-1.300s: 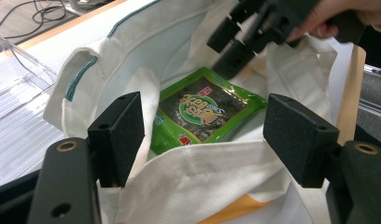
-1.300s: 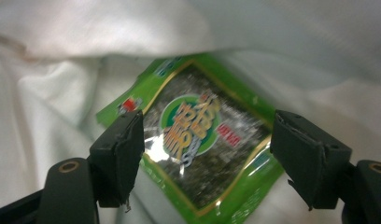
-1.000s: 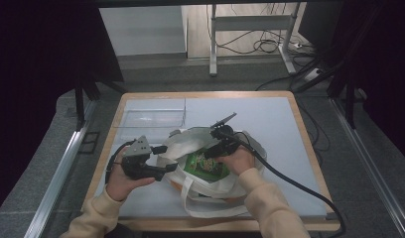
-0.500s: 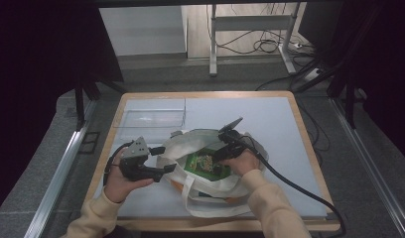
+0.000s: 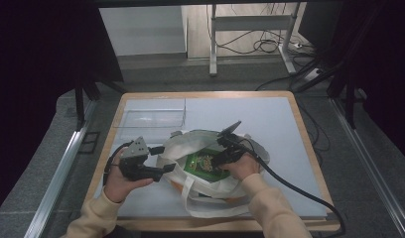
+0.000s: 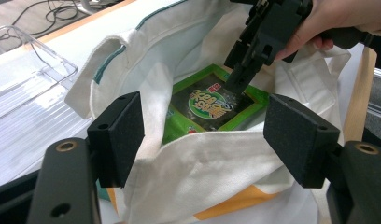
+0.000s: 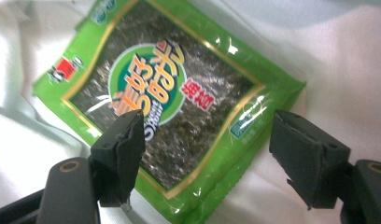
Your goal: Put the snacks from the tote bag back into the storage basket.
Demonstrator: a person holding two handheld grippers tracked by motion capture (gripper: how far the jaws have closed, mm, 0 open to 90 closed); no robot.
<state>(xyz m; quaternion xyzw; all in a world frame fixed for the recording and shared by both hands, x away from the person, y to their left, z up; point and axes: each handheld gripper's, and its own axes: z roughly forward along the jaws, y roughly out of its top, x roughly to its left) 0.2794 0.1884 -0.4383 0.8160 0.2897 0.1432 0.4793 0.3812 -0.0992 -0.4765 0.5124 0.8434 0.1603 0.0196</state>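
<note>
The right gripper (image 7: 205,161) hangs inside the mouth of the white tote bag (image 5: 190,148), jaws pointing down at the green seaweed packet (image 7: 165,102) that lies flat on the bag's bottom. Its jaws stand wide apart and hold nothing. In the right gripper view one jaw is over the packet's printed face and the other is past the packet's near edge, over white cloth, so the packet is directly below and slightly to one side of the gap. Whether the jaw tips already touch the foil, I cannot tell. The packet's long axis runs diagonal to the line between the jaws. I judge that the next move depends on this: the jaws must meet an edge of the packet, not its flat face, so the gripper should tilt or shift toward that near edge before closing.

The left gripper (image 6: 202,140) is also open. The near rim of the bag lies between its jaws, but the pads do not press the cloth. It is farther from the packet than the right one.

The bag sits on the table (image 5: 290,129) near the front edge, about the middle. A clear plastic tray (image 5: 151,116) stands apart, toward the far left corner.
</note>
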